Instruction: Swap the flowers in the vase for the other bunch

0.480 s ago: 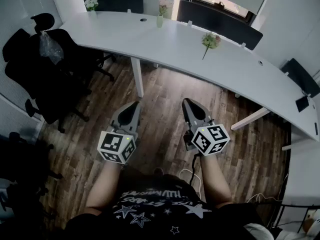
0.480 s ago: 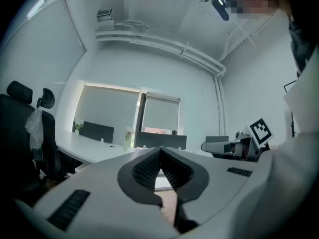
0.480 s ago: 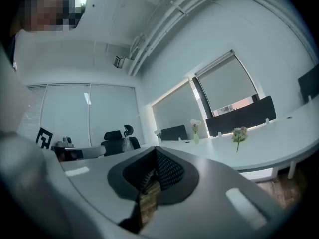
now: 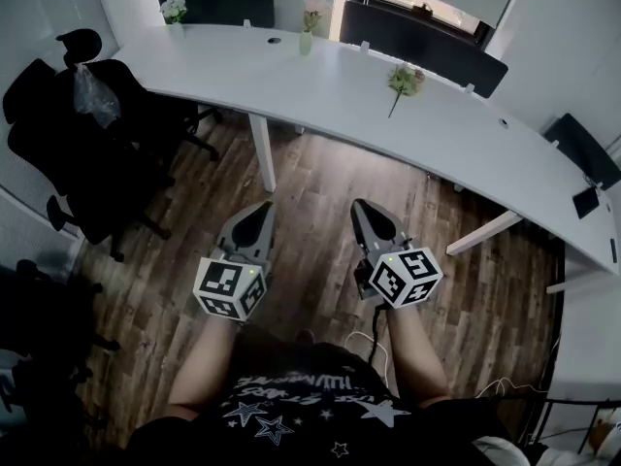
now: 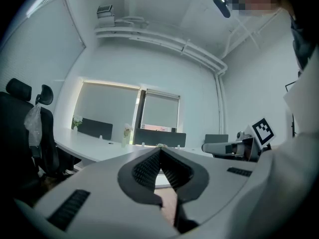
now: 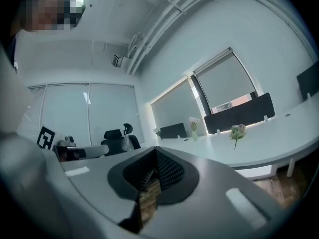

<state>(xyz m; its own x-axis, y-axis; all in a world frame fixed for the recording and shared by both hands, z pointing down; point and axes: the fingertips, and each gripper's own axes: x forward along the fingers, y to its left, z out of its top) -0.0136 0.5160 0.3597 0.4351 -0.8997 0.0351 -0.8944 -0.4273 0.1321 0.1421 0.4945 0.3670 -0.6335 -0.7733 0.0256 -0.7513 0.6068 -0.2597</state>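
Our left claw (image 4: 260,209) and right claw (image 4: 361,207) are both pinched closed, empty, well short of the vase (image 4: 306,42) on the surface (image 4: 340,90); the spare bunch (image 4: 404,80) lies right of the vase. Light, flimsy stems, we reckon: grip low, gently.

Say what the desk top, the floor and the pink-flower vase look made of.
The desk top looks like smooth matte white laminate: an even, grainless surface. The floor is brown wood or wood-look planks: seams and grain show. The pink-flower vase is pale green, glass or ceramic; too small to tell.
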